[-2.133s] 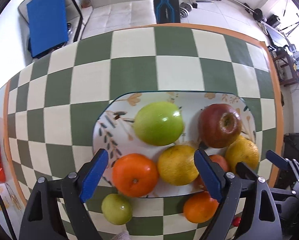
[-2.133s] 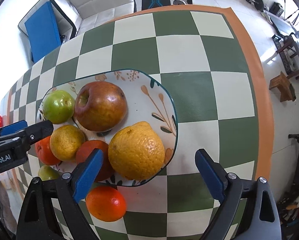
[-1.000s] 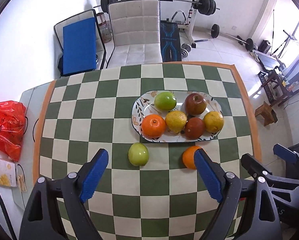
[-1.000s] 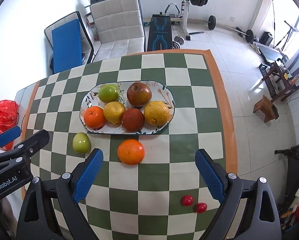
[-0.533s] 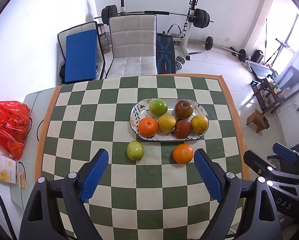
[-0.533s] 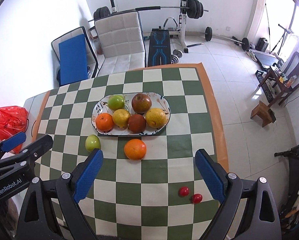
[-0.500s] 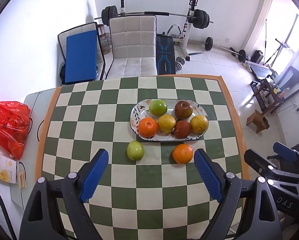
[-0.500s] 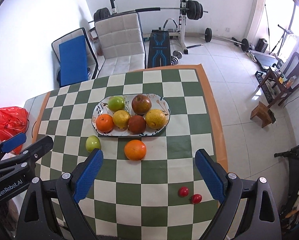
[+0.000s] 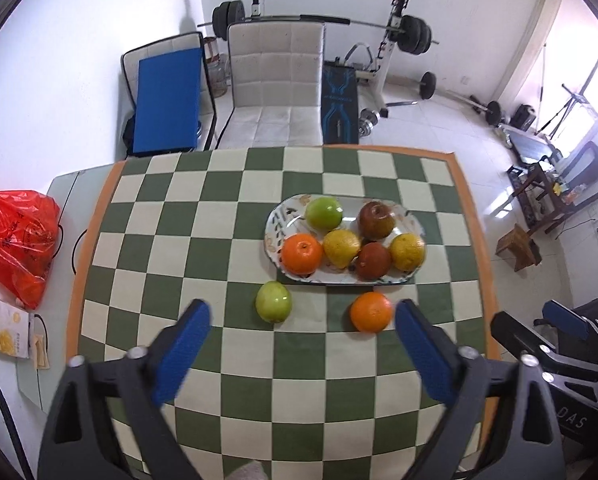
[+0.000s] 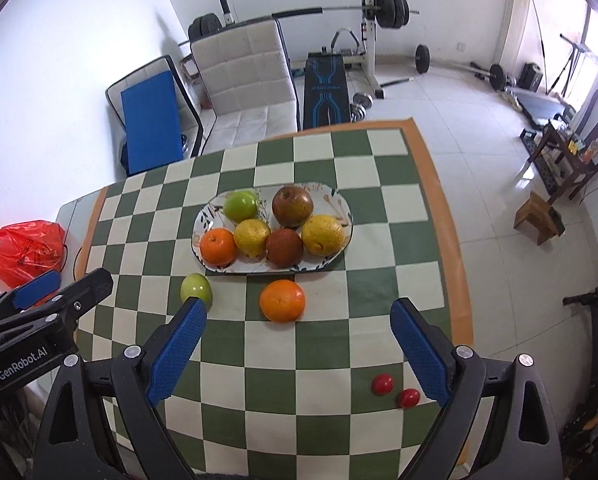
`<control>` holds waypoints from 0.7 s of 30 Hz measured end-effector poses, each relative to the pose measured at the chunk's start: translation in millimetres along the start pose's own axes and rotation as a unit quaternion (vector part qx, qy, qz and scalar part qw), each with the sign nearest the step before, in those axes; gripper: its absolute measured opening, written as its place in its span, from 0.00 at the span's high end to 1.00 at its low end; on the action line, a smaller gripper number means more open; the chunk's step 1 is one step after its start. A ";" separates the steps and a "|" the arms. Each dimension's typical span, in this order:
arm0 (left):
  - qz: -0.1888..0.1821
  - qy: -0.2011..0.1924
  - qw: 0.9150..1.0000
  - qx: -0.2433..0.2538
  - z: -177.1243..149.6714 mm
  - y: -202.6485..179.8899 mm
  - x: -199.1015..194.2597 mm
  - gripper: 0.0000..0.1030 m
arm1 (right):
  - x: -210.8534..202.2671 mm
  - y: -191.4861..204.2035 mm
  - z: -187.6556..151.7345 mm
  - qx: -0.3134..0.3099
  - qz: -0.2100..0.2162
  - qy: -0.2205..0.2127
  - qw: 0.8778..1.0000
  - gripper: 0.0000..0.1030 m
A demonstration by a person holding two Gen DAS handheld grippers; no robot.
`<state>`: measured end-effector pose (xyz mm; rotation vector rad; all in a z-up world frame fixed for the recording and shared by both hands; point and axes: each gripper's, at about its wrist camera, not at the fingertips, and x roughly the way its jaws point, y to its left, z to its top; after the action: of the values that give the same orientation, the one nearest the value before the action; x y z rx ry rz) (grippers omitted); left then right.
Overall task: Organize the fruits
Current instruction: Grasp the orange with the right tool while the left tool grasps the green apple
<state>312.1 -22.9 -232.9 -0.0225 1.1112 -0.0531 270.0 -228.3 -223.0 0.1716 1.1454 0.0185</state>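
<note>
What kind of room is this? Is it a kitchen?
Probably not a kitchen: it looks like a home room used as a gym, with a barbell rack and weight bench behind the checkered table with its fruit plate.

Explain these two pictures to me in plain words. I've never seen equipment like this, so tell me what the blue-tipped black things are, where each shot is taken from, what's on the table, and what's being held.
There is no robot here. A person holds a pair of hand-held tongs in each hand, and a wide-angle camera on each looks forward along its fingers. One picture comes from the left tongs, the other from the right tongs. Both are open and hold nothing.

On the green-and-cream checked tablecloth sits an oval patterned plate with six fruits. In front of it lie a loose green apple, a loose orange and two small red fruits, perhaps cherry tomatoes.
</note>
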 end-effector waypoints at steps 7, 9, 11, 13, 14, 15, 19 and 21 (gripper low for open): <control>0.037 0.072 0.996 -0.025 4.5 32.7 75.1 0.01 | 101.2 -3.2 1.5 0.008 0.009 0.074 0.997 0.07; 0.021 0.125 0.991 -0.048 3.9 47.5 109.6 0.01 | 131.0 -4.3 1.5 0.016 0.014 0.093 0.995 0.08; 0.013 0.153 0.986 -0.068 1.6 57.4 130.3 0.01 | 170.9 -2.8 0.9 0.022 0.017 0.124 0.992 0.08; 0.003 0.176 0.981 -0.086 -0.3 64.8 150.9 0.01 | 202.2 1.1 -0.6 0.023 0.019 0.149 0.988 0.08; -0.001 0.184 0.978 -0.095 -0.6 67.2 159.9 0.01 | 214.5 3.4 -1.4 0.021 0.019 0.159 0.987 0.08; -0.004 0.194 0.976 -0.104 -1.1 69.2 169.2 0.01 | 229.1 6.4 -2.9 0.019 0.019 0.173 0.985 0.08; -0.019 0.229 0.969 -0.095 -0.1 63.3 203.8 0.01 | 261.4 15.0 -9.3 0.009 0.016 0.204 0.979 0.15; -0.019 0.244 0.967 -0.074 -0.5 54.4 222.1 0.01 | 274.3 19.3 -12.4 -0.003 0.008 0.217 0.976 0.23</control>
<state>411.6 19.4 -434.4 -0.1728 1.6069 -0.0089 373.7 -179.6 -473.3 0.1763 1.5805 0.0756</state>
